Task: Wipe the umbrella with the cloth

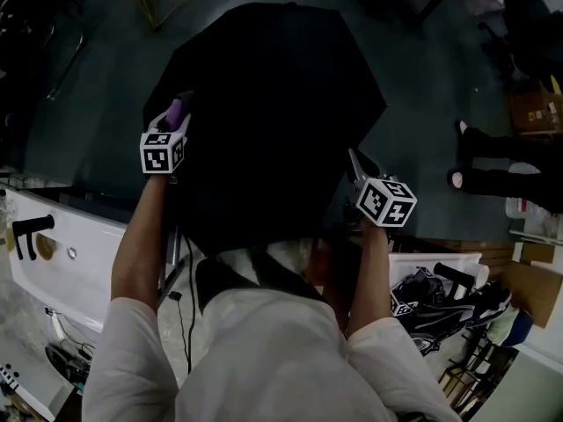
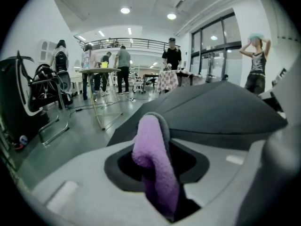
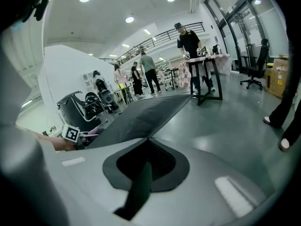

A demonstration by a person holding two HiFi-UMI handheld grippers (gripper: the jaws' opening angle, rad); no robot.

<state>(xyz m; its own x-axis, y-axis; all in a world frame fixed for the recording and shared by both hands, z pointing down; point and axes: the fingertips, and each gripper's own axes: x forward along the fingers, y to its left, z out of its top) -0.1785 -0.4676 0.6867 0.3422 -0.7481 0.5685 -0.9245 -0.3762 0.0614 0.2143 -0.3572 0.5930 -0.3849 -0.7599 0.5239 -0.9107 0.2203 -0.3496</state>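
Observation:
An open black umbrella [image 1: 273, 104] fills the middle of the head view, its canopy facing up at me. My left gripper [image 1: 179, 108] is over the canopy's left edge, shut on a purple cloth [image 2: 155, 164] that sticks up between its jaws. In the left gripper view the canopy [image 2: 221, 112] lies just beyond the cloth; whether the cloth touches it I cannot tell. My right gripper [image 1: 354, 161] is at the canopy's near right rim. In the right gripper view its jaws are shut on a strip of the dark umbrella fabric [image 3: 138, 187], and the canopy [image 3: 141, 117] spreads away ahead.
A white bench [image 1: 62, 244] stands at the lower left, and a black stroller-like frame [image 1: 440, 301] at the lower right. A person's legs [image 1: 493, 161] and a cardboard box [image 1: 537, 108] are at the right. A yellow-legged table [image 2: 101, 93] and several standing people are farther off.

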